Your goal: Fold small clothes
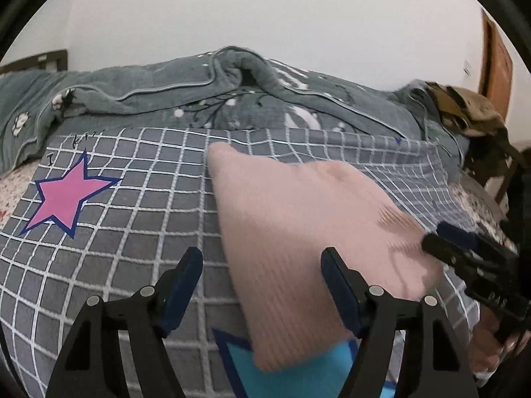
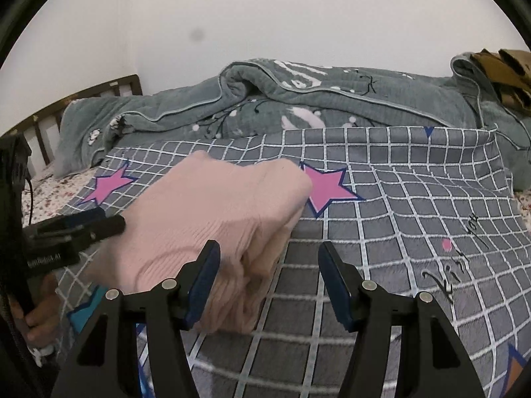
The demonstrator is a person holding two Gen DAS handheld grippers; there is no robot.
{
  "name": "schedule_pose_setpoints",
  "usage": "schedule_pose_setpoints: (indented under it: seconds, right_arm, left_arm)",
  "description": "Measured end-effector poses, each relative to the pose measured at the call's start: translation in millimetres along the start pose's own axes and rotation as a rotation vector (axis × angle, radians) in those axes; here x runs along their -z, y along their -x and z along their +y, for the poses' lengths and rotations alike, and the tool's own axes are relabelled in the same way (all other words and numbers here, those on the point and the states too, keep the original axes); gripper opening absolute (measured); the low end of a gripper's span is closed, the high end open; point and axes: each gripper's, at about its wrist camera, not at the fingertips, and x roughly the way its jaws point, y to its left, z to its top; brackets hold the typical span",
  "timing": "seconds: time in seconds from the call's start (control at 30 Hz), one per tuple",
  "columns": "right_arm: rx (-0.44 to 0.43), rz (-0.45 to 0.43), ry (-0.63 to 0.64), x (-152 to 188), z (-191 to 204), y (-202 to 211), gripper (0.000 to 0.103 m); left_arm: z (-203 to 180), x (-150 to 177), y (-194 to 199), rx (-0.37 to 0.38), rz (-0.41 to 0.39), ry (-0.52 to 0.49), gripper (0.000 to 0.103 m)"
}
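A folded pink knit garment [image 1: 298, 219] [image 2: 212, 212] lies on a grey checked blanket [image 1: 132, 232] [image 2: 398, 219] printed with pink stars. My left gripper [image 1: 260, 255] stands open over the garment's near-left part; its right finger overlaps the knit and its left finger is over bare blanket. My right gripper [image 2: 269, 248] is open too, with its left finger over the garment's bunched right edge and its right finger over the blanket. In each wrist view the other gripper shows from the side: the right gripper [image 1: 434, 238] at the garment's right edge, the left gripper [image 2: 113, 220] at its left edge. Neither pinches the cloth.
A grey-green quilt [image 1: 232, 99] [image 2: 298, 99] is bunched along the back of the bed against a white wall. A brown bag or cloth [image 1: 464, 106] sits at the far right, a dark wooden headboard [image 2: 83, 99] at the left. Floral sheet [image 2: 49, 189] shows beside the blanket.
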Motion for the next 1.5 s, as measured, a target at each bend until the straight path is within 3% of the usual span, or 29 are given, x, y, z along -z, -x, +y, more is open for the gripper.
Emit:
schedule_pose_setpoints:
  seconds: [0.13, 0.37, 0.47, 0.57, 0.67, 0.83, 0.97, 1.0, 1.07, 1.13, 1.33, 1.5]
  right_arm:
    - [-0.007, -0.016, 0.037, 6.6, 7.3, 12.3, 0.060]
    - [-0.010, -0.014, 0.058, 12.9, 14.0, 20.1, 0.060]
    - [-0.013, -0.012, 0.068, 15.8, 15.4, 21.4, 0.060]
    - [-0.028, -0.020, 0.081, 17.0, 16.3, 22.4, 0.060]
    - [-0.035, -0.013, 0.084, 16.5, 16.8, 19.8, 0.060]
    - [-0.061, 0.000, 0.068, 17.9, 14.6, 15.8, 0.060]
    - [-0.099, 0.021, 0.033, 21.2, 8.5, 10.2, 0.060]
    - [-0.106, 0.023, 0.028, 21.7, 7.4, 8.8, 0.060]
    - [-0.123, 0.035, 0.015, 22.5, 4.1, 4.2, 0.059]
    - [-0.154, 0.053, -0.007, 23.0, 0.9, -0.2, 0.057]
    - [-0.227, 0.069, -0.047, 22.0, 0.5, -1.4, 0.057]
    - [-0.296, 0.086, -0.059, 22.3, 8.5, -2.8, 0.057]
  left_arm:
    - [-16.8, 18.2, 10.2, 0.006, -0.012, -0.054, 0.072]
    - [-22.1, 36.5, 6.4, 0.025, 0.054, -0.081, 0.066]
    - [-16.4, 35.3, 16.7, 0.049, 0.023, -0.067, 0.066]
    - [-18.5, 33.1, 27.1, 0.033, -0.023, -0.110, 0.077]
    - [-25.7, 35.4, 23.7, 0.043, 0.005, -0.180, 0.079]
    - [-45.9, 49.3, 8.7, -0.035, 0.033, -0.292, 0.079]
    - [-53.9, 49.8, 2.6, -0.086, -0.003, -0.310, 0.079]
    - [-53.0, 48.1, 3.0, -0.081, -0.014, -0.294, 0.077]
    - [-46.2, 42.7, 5.4, -0.053, -0.039, -0.237, 0.063]
    - [-36.7, 39.2, 9.5, -0.043, -0.064, -0.192, 0.032]
    - [-8.3, 40.0, 13.1, 0.067, -0.035, -0.069, 0.025]
    - [-9.2, 45.2, 18.4, 0.062, -0.034, -0.096, 0.026]
